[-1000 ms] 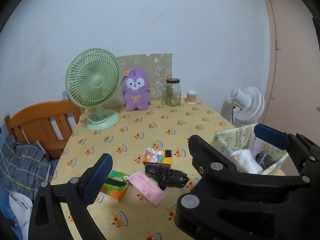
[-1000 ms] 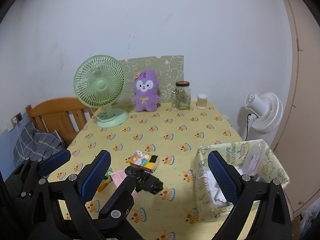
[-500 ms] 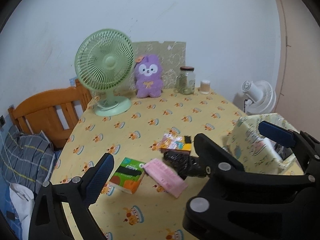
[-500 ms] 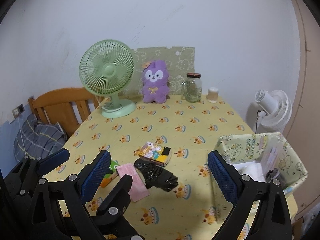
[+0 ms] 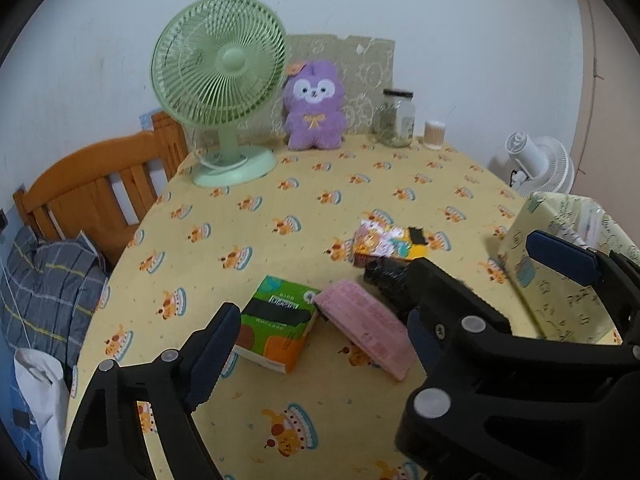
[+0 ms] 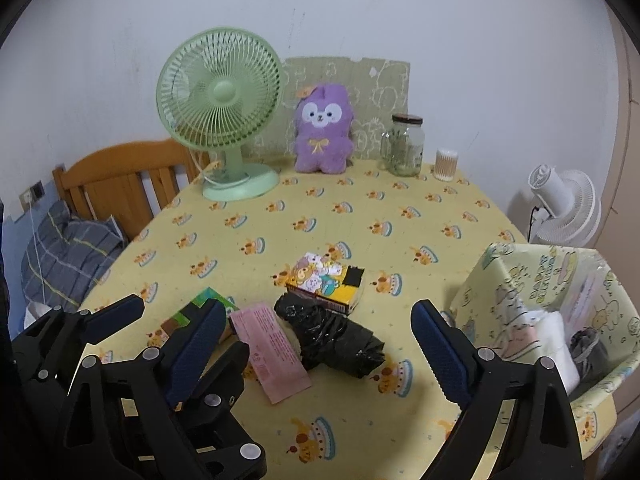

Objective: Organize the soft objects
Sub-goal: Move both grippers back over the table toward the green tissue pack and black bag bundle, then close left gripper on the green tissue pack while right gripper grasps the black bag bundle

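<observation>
Yellow tablecloth [image 6: 360,216], pink packet [image 6: 272,348] beside black bag [image 6: 336,340], possibly crumpled, both grippers' jaws wide, just narrowing, holding nothing.

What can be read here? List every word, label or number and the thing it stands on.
No text reads for certain.
Green tissue pack: white lettering on a black band, blurred.
Pink pack: fine print, too small.
Cartoon pack: pictures only, no legible words.
Fabric bin: printed lettering near the rim, distorted and unreadable.
</observation>
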{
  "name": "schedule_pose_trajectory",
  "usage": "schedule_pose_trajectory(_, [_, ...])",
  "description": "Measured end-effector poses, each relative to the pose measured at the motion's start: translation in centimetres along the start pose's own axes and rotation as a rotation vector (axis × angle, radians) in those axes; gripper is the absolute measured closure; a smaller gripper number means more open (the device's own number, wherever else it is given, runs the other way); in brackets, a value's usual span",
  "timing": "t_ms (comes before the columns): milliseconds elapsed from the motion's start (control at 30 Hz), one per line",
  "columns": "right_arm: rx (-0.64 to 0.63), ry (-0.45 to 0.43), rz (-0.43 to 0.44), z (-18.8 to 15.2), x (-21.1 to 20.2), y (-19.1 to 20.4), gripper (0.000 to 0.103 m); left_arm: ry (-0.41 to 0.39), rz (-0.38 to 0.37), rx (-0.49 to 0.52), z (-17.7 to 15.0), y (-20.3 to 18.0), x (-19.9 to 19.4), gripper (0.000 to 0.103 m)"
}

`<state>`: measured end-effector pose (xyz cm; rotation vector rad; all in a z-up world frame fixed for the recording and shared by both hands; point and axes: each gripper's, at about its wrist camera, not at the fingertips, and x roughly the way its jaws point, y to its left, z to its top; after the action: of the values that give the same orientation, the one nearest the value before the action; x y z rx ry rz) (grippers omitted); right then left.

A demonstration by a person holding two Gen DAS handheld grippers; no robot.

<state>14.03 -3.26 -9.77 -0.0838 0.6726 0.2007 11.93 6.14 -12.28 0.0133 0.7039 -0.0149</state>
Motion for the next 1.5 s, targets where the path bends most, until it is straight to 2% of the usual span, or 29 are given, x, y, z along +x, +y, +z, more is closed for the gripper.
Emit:
schedule_pose_trajectory(200, [-0.016,0.032,-0.005,-0.4,2.0,0.3,0.018,0.056,0.056,-0.019,-0.5,1.0,2.0,0.019])
schedule_pose_trajectory(633, [-0.039,0.097,-0.025,-0.6,5.5,0.7,0.026,0.119,0.105,-0.022,-0.5,2.1,4.9,0.024])
schedule_pose_trajectory(833, [-0.037,0.132,-0.025,-0.8,6.9,0.8,0.034,0.153,0.123,-0.043,-0.8,2.9,6.2,0.031])
schedule_pose_trajectory(900, [-0.033,0.138,-0.021,-0.9,7.3,0.8,0.041,0.153,0.126,-0.040,-0.9,2.9,6.5,0.034])
schedule_pose_trajectory(1200, [-0.012,0.191,0.000,-0.9,8.9,0.5,0.041,0.167,0.112,-0.040,-0.8,2.9,6.9,0.045])
schedule_pose_trajectory(1233, [-0.002,0.205,0.002,-1.0,9.1,0.4,0.044,0.167,0.113,-0.039,-0.8,2.8,6.9,0.046])
schedule_pose_trajectory(1300, [0.006,0.216,-0.002,-1.0,9.2,0.3,0.062,0.163,0.119,-0.036,-0.8,2.6,6.9,0.049])
schedule_pose_trajectory(1367, [-0.003,0.217,-0.001,-1.0,9.1,0.3,0.073,0.161,0.119,-0.043,-0.8,2.5,6.8,0.052])
schedule_pose_trajectory(1500, [0.005,0.213,0.009,-0.9,8.5,0.1,0.078,0.151,0.121,-0.051,-0.6,2.4,6.1,0.054])
